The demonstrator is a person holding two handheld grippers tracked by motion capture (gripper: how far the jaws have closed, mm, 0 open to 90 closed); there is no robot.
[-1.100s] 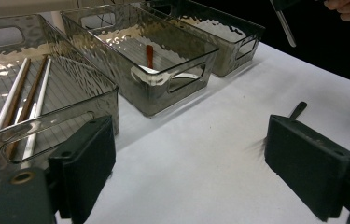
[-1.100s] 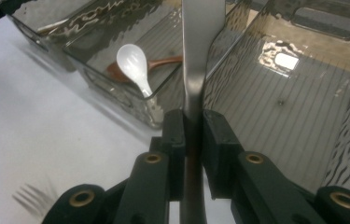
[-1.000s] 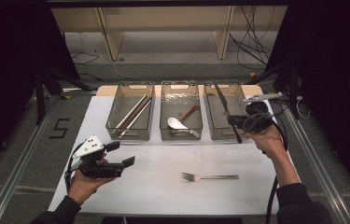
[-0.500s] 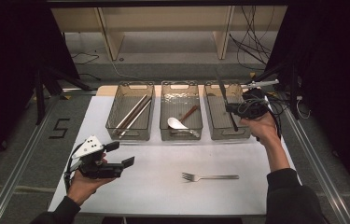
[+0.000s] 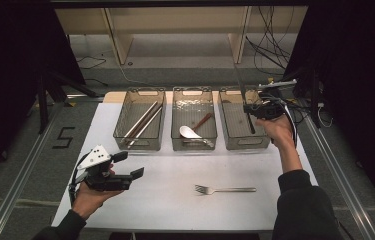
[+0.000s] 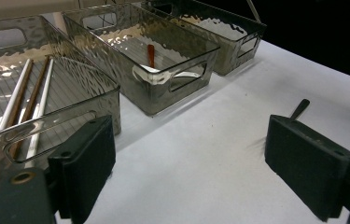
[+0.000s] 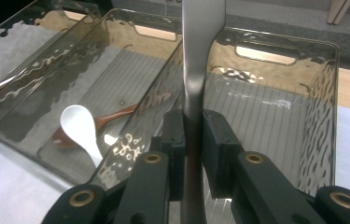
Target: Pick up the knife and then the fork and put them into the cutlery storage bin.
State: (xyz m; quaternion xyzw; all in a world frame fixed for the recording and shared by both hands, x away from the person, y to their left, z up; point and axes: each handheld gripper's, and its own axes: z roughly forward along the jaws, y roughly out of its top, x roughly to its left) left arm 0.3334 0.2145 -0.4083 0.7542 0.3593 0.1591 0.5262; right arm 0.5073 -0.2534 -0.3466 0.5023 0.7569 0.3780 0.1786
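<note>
My right gripper is shut on a metal knife and holds it over the right clear bin. In the right gripper view the knife stands up between the pressed jaws of that gripper, above the ribbed floor of the bin. A person's hand holds my left gripper at the near left of the white table; it is open with nothing between its jaws. A silver fork lies flat on the table at the near centre, and its handle tip peeks over one jaw.
Three clear bins stand in a row at the back. The left bin holds long chopsticks. The middle bin holds a white spoon and a brown wooden spoon. Cables hang beyond the right edge.
My right hand has carried the knife away from the person and slightly left, from beside the right bin to over it. The left gripper and the fork have stayed put.
</note>
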